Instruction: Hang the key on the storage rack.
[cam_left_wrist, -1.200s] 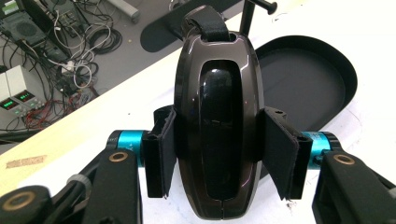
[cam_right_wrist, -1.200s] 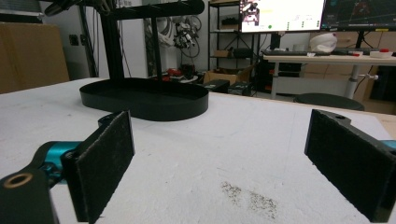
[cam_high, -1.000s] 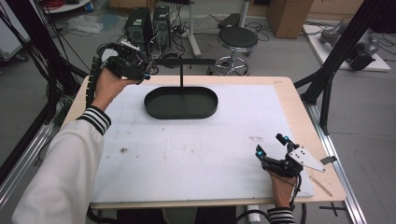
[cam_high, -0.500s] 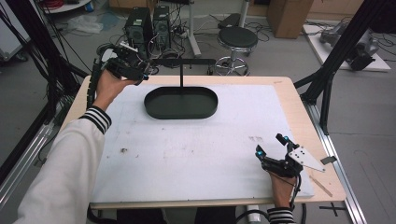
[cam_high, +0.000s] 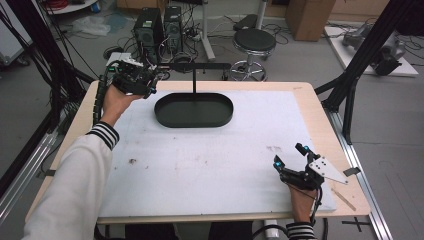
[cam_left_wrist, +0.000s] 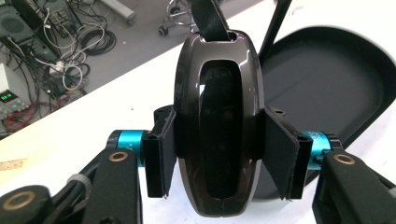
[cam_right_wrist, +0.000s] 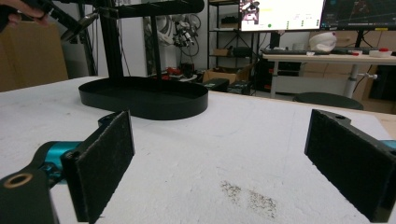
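Headphones, or at least one glossy dark-brown earcup (cam_left_wrist: 217, 123) with a black band rising from its top, are sitting squarely between the pads of the left gripper (cam_left_wrist: 219, 156), which is clamping the cup from both sides; the black pads (cam_left_wrist: 161, 156) are pressing flat against its flanks. From the high camera, that left gripper (cam_high: 134, 80) is hanging at the far-left corner of the table, just beside the left end of the crossbar of a black stand (cam_high: 194, 90), with the person's hand wrapped round it and a striped cuff (cam_high: 102, 135) showing at the wrist; the earcup itself is too small to pick out there. In the left gripper view, the stand's oval tray (cam_left_wrist: 336, 79) is lying just behind and to the right of the cup, its thin upright post passing near the cup's upper edge. The tray is resting on a white mat (cam_high: 210, 165) that is covering most of the wooden table (cam_high: 320, 107). Well apart from all this, at the near-right corner, the right gripper (cam_high: 290, 161) is lying low over the mat in the person's other hand, its jaws standing wide apart with nothing between them; its own view is showing the two pads (cam_right_wrist: 105, 161) spread over bare mat, a faint dark smudge (cam_right_wrist: 247, 198) lying between them.
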